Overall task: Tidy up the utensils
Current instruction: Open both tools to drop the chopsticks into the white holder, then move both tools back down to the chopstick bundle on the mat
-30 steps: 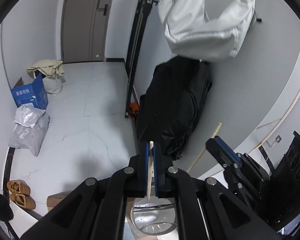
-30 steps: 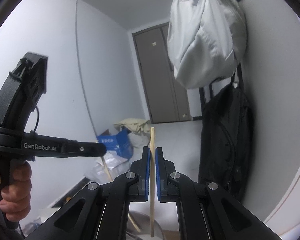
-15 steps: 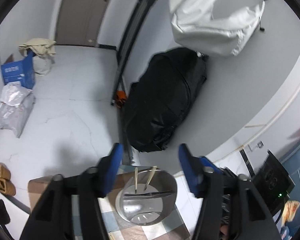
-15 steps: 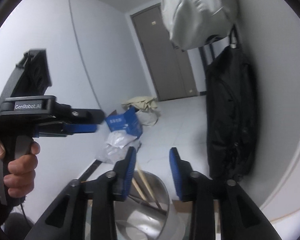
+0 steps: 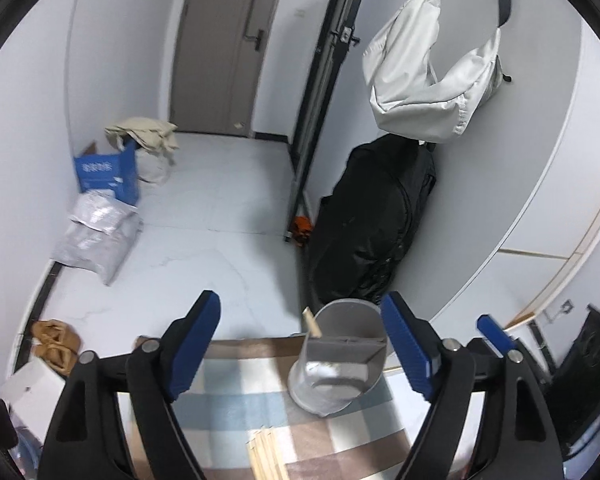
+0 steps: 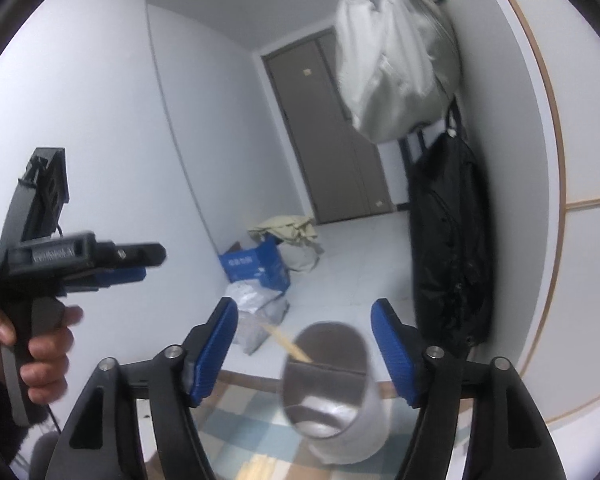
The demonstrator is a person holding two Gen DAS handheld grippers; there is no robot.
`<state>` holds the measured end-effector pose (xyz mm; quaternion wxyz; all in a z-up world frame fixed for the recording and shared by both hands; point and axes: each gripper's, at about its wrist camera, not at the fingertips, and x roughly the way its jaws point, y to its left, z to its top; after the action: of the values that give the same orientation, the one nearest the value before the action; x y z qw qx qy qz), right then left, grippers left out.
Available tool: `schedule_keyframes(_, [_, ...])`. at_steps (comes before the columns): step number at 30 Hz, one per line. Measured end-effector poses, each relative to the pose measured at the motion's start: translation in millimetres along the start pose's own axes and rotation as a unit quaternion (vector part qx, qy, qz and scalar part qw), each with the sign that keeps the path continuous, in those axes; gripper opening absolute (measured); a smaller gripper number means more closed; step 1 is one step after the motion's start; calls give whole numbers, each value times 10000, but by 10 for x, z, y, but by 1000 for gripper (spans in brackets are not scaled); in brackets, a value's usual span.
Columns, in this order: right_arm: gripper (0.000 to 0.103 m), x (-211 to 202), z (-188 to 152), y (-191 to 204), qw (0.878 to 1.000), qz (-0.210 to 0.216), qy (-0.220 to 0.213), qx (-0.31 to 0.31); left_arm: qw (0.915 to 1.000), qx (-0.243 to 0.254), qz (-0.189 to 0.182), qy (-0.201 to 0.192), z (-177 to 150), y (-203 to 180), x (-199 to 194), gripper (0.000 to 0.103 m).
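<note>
Both tongs, left [image 5: 300, 340] and right [image 6: 304, 344], have just been opening and stand wide with nothing between them. Chopsticks [image 5: 266, 454] lie bundled at the near edge of the checked table [image 5: 236, 404], before the metal holder [image 5: 336, 364]. Light, stiff, probably slippery; grip mid-shaft.

Holder [image 5: 338, 364] on your checked cloth [image 5: 236, 404]: chopstick [image 5: 312, 322] inside at its left, loose chopsticks [image 5: 266, 454] before it.
</note>
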<state>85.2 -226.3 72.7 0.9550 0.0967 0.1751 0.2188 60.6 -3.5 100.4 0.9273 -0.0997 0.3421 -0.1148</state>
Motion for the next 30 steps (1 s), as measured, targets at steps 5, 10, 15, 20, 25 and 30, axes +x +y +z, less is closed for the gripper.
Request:
schedule_keyframes(5, [86, -249, -68, 320, 9995, 255, -106, -125, 9998, -17, 107, -135, -142, -76, -45, 85])
schedule_keyframes(10, [97, -382, -209, 536, 9990, 376, -51, -230, 9988, -47, 326, -354, -343, -93, -225, 92])
schedule_keyframes(15, [98, -510, -414, 685, 9985, 463, 88, -292, 9984, -80, 392, -392, -539, -38, -317, 94])
schedule_keyframes(20, [101, -564, -665, 788, 9980, 433, 251, -391, 9971, -94, 550, -517, -746, 35, -337, 99])
schedule_keyframes(25, [103, -515, -916, 822, 9971, 368, 567, -354, 9973, -50, 616, -409, -914, 148, -204, 100])
schedule_keyframes(30, [103, -381, -1143, 834, 9947, 280, 921, -372, 9972, -172, 659, -294, -1080, 304, -63, 100])
